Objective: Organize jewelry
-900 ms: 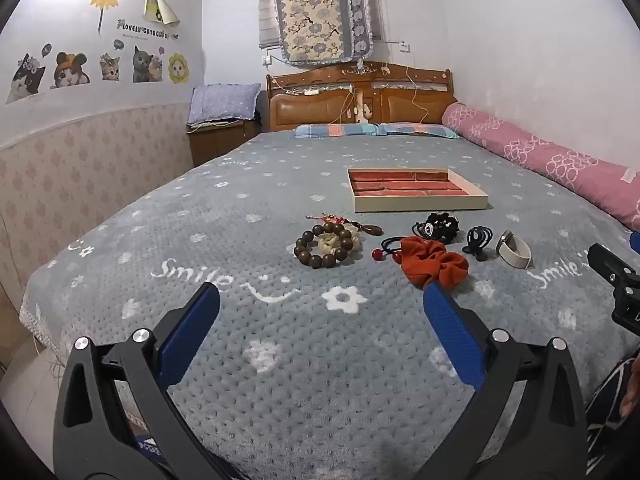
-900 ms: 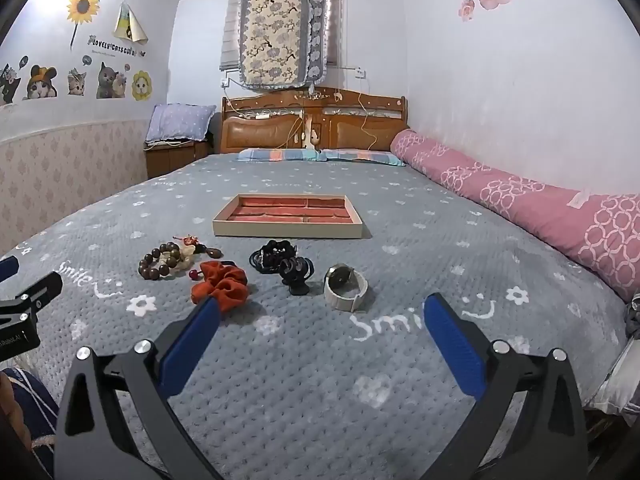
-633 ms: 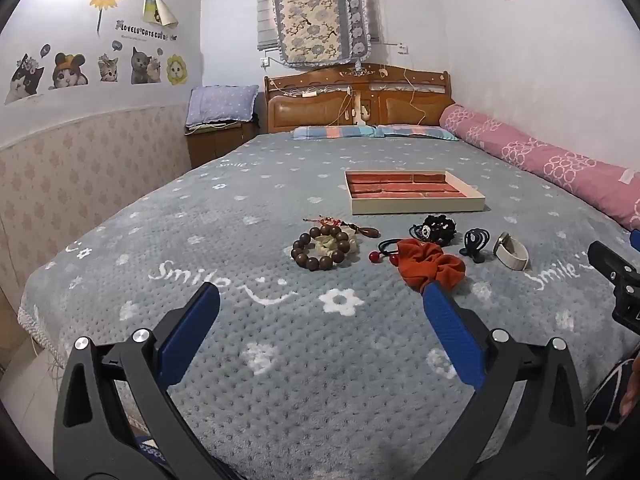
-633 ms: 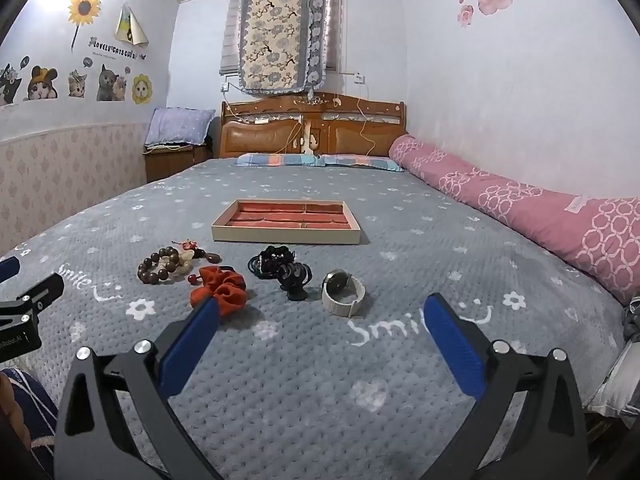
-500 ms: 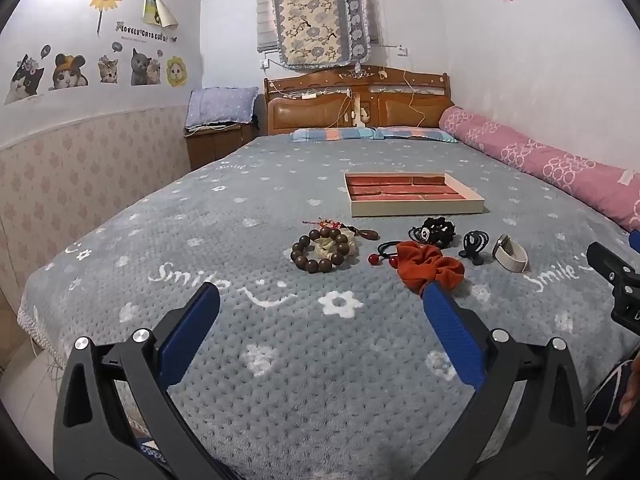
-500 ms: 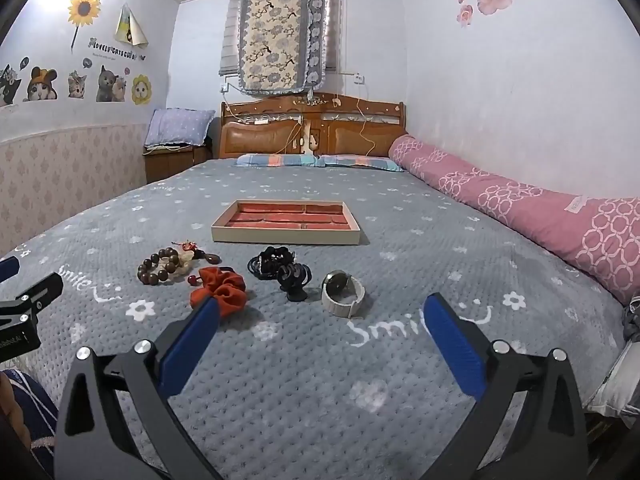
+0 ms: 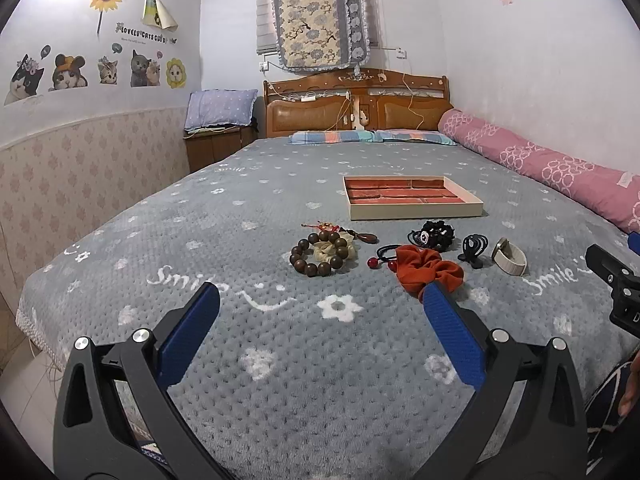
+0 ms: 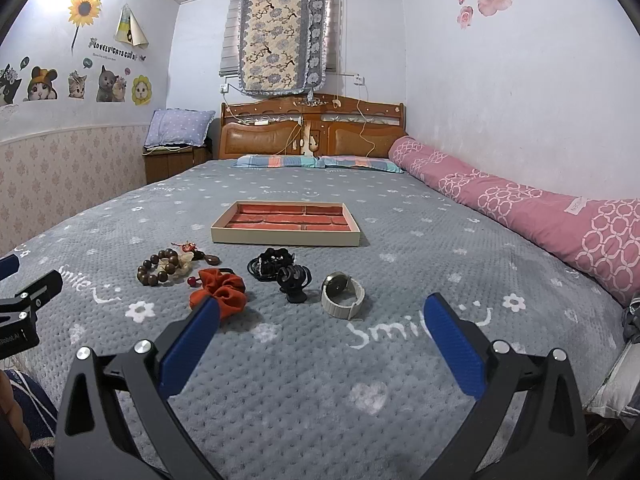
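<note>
- On the bed, which wears a grey blanket sprinkled with white flowers and "Smile" lettering, a row of small accessories lies across the middle.
- Behind that row sits the tray, a shallow cream-edged box with red-lined compartments; nothing can be seen lying in it.
- At the row's left end lies the wooden bead bracelet, ringed around a cream scrunchie; just behind them is a small red-tasselled charm with a dark drop-shaped pendant.
- Next comes the orange scrunchie, touching a black hair tie with red beads.
- Further right a bundle of black hair ties lies beside a black claw clip.
- At the right end the watch, on a pale band, stands on its edge.
- Nearer the foot of the bed, the left gripper hovers over the blanket with jaws spread wide and nothing between them; its right blue pad overlaps the orange scrunchie in the left wrist view only.
- Beside it the right gripper is likewise released and empty, aimed at the blanket just in front of the watch.
- Along the right wall runs a rolled pink quilt.
</note>
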Available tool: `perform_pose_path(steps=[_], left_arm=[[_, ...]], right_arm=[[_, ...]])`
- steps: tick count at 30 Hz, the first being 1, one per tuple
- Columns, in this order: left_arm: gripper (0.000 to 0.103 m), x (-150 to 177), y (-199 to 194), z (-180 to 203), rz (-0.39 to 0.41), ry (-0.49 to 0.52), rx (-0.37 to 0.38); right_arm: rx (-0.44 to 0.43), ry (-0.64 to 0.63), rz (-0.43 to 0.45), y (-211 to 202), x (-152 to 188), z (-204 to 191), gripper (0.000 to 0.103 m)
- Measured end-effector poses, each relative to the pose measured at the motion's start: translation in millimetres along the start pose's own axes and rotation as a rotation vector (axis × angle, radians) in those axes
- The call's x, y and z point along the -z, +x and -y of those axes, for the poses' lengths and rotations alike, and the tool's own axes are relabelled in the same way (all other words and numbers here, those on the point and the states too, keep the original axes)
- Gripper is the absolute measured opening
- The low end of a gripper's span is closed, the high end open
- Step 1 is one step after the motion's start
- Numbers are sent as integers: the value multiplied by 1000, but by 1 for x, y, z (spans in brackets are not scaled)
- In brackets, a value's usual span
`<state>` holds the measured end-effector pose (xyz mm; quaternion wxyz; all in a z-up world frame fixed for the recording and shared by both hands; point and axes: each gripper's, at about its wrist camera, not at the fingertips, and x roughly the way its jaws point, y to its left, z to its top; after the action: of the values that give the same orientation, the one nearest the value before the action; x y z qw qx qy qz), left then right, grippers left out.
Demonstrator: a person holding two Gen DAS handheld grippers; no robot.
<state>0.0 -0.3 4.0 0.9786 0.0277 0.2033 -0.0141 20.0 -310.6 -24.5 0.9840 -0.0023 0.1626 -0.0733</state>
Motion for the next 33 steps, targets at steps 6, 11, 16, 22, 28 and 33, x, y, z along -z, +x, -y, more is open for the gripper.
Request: perform_pose_path(steps=[6,11,16,22,28,33], left_arm=[[98,0,0,-1,2,-2,4],[98,-1,0,1,7,-5,3],[98,-1,-1,2,10,-4,6],[98,-2,-2,1,12,-6,4],[98,-1,-2,0,11,-4,4],[98,-2,-2,-1,11,-6,3]], right_arm=[[0,2,2,-3,-3,2,99],[0,6,7,-3,-7,8,99],[0,5,6,-3,-6,8,99],[1,4,6,-3,-6,8,99],[0,2,-4,1,-3,6,99],[3,3,-7,3,-1,5,99]])
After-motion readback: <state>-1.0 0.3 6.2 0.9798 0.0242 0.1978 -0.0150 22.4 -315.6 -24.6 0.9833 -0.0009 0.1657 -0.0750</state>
